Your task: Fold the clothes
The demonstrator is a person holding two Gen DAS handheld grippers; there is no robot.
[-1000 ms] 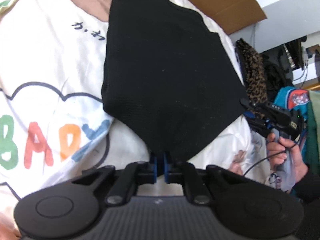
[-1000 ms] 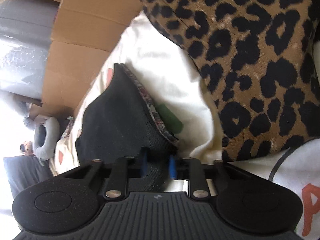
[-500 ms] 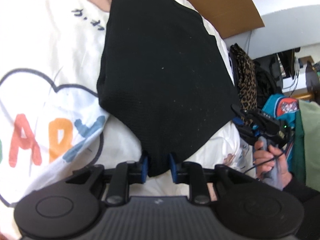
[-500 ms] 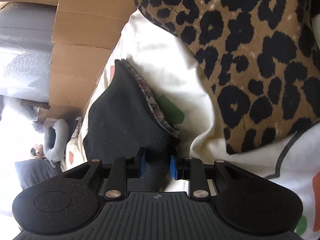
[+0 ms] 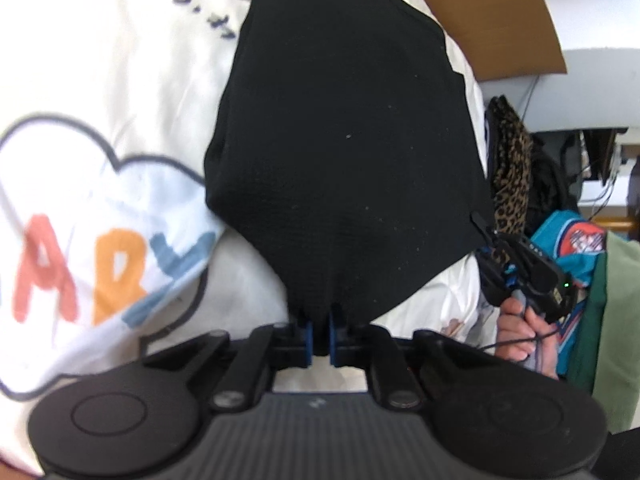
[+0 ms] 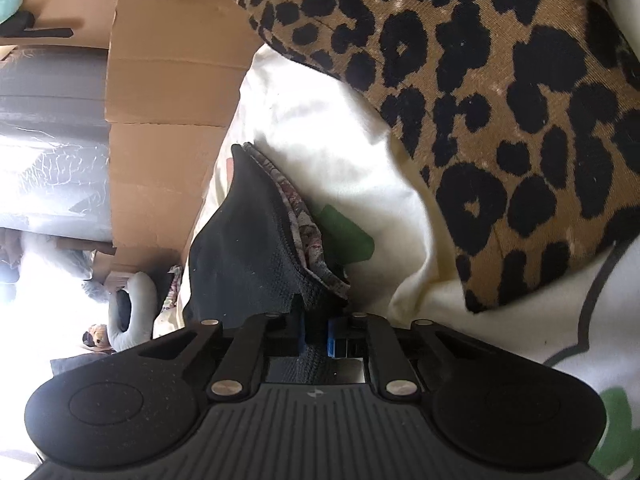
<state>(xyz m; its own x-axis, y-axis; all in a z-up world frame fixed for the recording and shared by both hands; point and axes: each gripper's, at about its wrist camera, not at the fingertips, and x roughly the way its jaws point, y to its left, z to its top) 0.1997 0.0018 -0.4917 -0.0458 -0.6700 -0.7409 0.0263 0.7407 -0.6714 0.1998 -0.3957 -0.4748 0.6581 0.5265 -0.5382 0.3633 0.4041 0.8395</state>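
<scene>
A black knit garment (image 5: 344, 128) lies flat on a white printed bedsheet (image 5: 100, 160), its near corner drawn toward me. My left gripper (image 5: 320, 338) is closing its blue pads, which pinch that corner between them. In the right wrist view the same black garment (image 6: 248, 240) shows a patterned inner layer (image 6: 300, 216) along its edge. My right gripper (image 6: 317, 336) is closing as well, pads pressed on another corner. The left wrist view also catches the right gripper (image 5: 496, 264) at the garment's right corner, held by a hand (image 5: 524, 328).
A leopard-print cloth (image 6: 500, 100) lies on the sheet just right of the garment. Cardboard (image 6: 168, 80) stands beyond the bed's far edge. Piled clothes, teal and green (image 5: 600, 280), sit past the right side of the bed.
Both grippers' jaws spread wider half a second ago around the garment corners and have now closed tight on them. The views have rolled slightly.
</scene>
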